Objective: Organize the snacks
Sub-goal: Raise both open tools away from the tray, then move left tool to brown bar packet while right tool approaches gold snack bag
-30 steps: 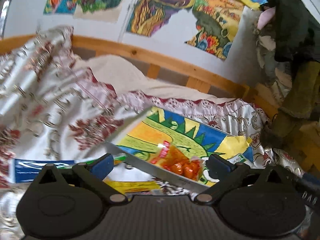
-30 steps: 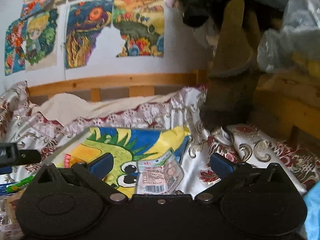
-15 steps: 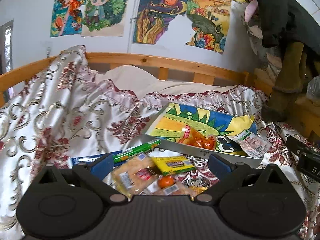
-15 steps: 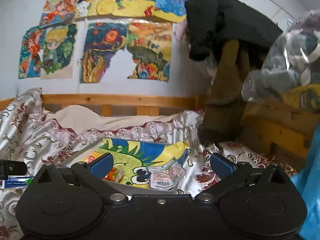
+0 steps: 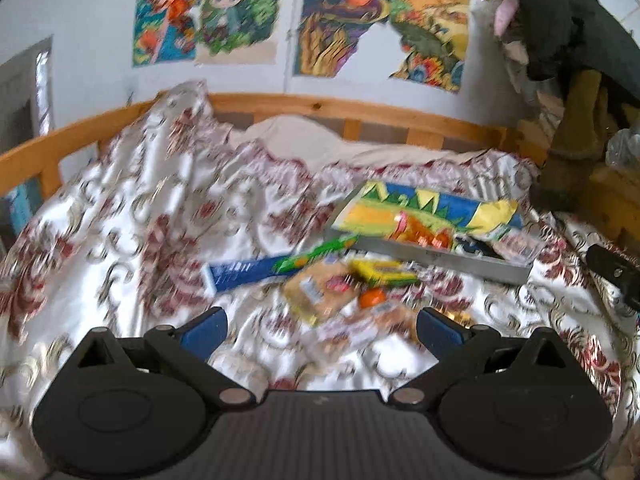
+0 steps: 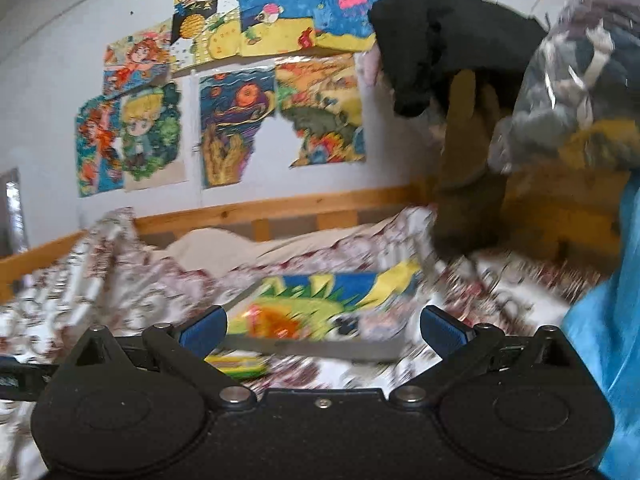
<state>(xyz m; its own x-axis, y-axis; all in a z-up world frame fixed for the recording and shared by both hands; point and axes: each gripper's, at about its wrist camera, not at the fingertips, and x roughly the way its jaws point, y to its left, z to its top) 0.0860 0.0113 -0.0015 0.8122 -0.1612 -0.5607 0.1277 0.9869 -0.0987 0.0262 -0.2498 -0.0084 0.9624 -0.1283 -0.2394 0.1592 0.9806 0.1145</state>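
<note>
I saw soft, even daylight in both views, without hard shadows. Motion blur smeared the bedspread (image 5: 140, 232) and the snacks (image 5: 340, 292). The fisheye lens bent the wooden rail (image 6: 280, 208), and the corners of the frames were dark.

A floral satin bedspread (image 5: 120, 240) covers the bed. At twelve o'clock runs a wooden bed rail (image 5: 360, 110), with colourful drawings (image 6: 240, 120) taped to the white wall above. Dark clothes (image 6: 440, 40) hang at two o'clock.

Both wrist cams face tray (image 5: 436, 257), bed.
</note>
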